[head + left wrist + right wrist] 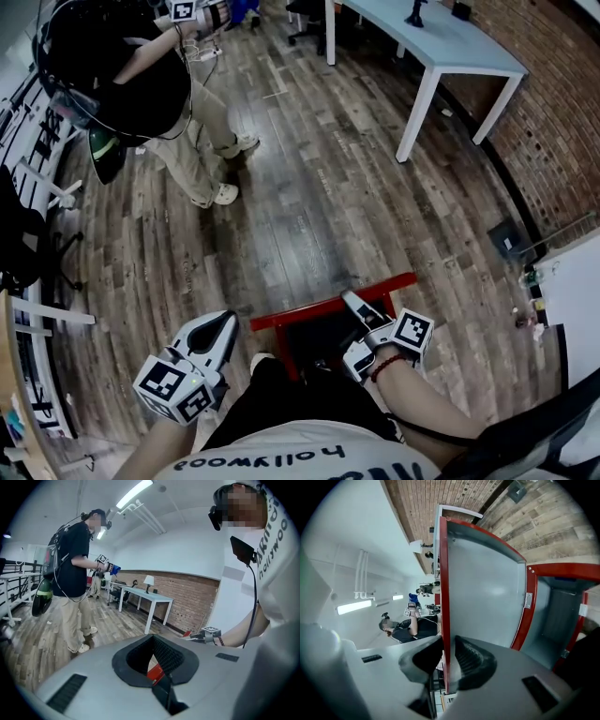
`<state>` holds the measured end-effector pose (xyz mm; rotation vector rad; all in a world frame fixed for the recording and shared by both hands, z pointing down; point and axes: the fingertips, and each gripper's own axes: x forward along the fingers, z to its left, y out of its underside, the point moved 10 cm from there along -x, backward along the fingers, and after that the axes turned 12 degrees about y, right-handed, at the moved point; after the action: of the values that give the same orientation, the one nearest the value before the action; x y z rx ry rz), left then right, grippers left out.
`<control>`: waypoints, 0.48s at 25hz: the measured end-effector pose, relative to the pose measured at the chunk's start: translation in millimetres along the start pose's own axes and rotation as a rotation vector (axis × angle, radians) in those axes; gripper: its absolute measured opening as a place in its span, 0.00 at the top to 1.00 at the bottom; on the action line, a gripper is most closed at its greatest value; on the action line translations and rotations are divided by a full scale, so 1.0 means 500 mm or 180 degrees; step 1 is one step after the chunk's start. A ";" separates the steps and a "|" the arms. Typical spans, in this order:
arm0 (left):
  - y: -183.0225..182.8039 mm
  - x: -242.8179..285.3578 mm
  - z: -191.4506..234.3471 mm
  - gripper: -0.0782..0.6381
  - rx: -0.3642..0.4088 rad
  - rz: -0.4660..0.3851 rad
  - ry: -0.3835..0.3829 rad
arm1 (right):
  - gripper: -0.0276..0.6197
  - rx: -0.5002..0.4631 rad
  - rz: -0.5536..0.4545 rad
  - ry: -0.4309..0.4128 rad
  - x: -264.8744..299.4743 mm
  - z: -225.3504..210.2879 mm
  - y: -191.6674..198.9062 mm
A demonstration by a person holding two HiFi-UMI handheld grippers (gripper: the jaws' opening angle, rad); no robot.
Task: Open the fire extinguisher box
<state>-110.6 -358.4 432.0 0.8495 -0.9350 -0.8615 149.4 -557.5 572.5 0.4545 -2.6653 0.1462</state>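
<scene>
Well, one other person (141, 84) is seen at the far left, standing on the wood floor (309, 169). Two grippers are held low in the head view. The left gripper (223, 325) is kept off to the side with its jaws pressed together, and nothing is held in it. Next comes one red fire extinguisher box (555, 571), close in front of the holder, and its one door (483, 583) stands open. The door's red edge is pinched by the right gripper (445, 660), jaws only a little apart. The inside of the box is dark and cannot be made out. One white table (441, 42) is seen at the right, cut off at the top.
</scene>
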 end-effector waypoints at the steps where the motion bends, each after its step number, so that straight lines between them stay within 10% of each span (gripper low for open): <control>1: -0.001 -0.004 0.009 0.88 0.0017 -0.0013 -0.0036 | 0.83 0.0010 -0.0015 0.0012 0.004 0.003 -0.001; 12: -0.037 0.000 0.164 0.88 -0.0090 -0.0082 0.0071 | 0.83 0.0114 -0.0168 0.0251 0.046 0.038 -0.001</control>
<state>-189.8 -384.3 444.0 0.8467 -0.8920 -0.8839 122.3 -568.2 565.2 0.5192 -2.5747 0.1923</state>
